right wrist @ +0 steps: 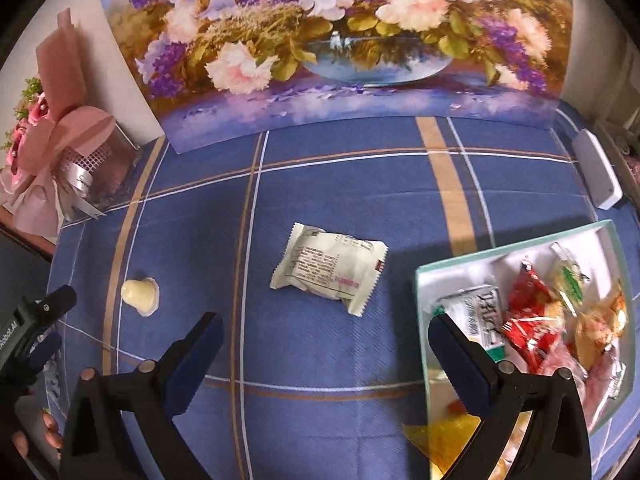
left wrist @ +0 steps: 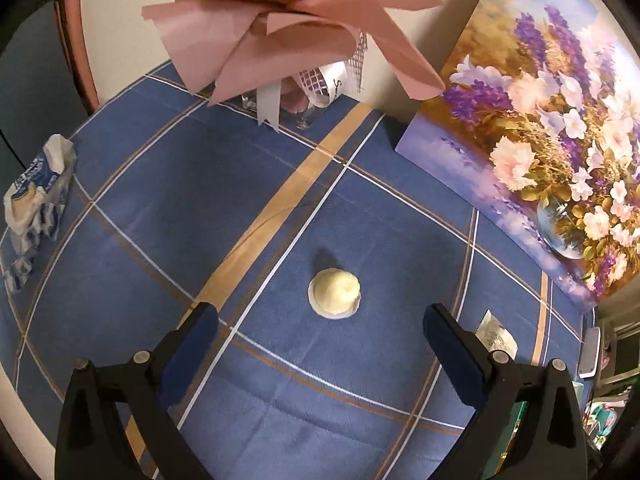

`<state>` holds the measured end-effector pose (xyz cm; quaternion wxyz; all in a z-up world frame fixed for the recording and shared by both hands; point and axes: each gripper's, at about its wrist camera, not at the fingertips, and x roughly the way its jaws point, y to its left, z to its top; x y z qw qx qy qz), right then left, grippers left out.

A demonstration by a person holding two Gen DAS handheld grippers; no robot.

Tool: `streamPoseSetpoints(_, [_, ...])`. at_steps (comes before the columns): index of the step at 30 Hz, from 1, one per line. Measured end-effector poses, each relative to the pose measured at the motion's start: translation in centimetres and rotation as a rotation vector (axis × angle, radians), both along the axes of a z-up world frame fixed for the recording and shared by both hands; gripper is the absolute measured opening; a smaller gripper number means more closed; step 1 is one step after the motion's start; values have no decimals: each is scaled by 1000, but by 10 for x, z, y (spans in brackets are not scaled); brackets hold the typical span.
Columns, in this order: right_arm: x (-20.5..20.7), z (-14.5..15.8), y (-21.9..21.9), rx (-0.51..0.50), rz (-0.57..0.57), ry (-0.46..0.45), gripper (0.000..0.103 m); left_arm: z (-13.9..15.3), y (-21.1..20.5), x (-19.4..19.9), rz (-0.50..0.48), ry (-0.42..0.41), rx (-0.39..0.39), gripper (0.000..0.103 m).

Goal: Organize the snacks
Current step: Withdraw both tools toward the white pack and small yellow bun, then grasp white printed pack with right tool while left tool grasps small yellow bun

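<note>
the right gripper hides part of the snack box; its wrappers blur.

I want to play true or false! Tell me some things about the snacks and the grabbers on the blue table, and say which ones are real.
1. The left gripper is open and holds nothing. True.
2. The little yellow snack is already in the box. False: it sits on the blue tablecloth, ahead of the left gripper's fingers.
3. The white snack packet lies on the tablecloth, outside the box. True.
4. The box is empty. False: it holds several wrapped snacks, red ones among them.
5. The right gripper is squeezing the white snack packet. False: its fingers are spread apart and touch nothing.
</note>
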<state>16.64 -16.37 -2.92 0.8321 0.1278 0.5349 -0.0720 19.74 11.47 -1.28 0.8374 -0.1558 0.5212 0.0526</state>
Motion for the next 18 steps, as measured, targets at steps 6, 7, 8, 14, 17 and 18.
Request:
streamPoseSetpoints(6, [21, -16, 1, 17, -9, 19, 103, -19, -8, 17, -31, 25, -8, 102])
streamPoseSetpoints(7, [24, -19, 2, 19, -9, 23, 103, -22, -10, 20, -34, 30, -11, 102])
streamPoseSetpoints(8, [27, -22, 2, 22, -9, 26, 103, -25, -11, 22, -37, 34, -15, 102])
streamPoseSetpoints(14, [39, -41, 0, 29, -14, 52, 103, -44, -19, 34, -53, 53, -2, 102])
streamPoseSetpoints(17, [44, -48, -3, 38, -16, 57, 103, -52, -21, 40, -60, 50, 7, 102])
streamPoseSetpoints(18, [45, -51, -3, 38, -20, 61, 103, -54, -22, 42, -64, 51, 14, 102])
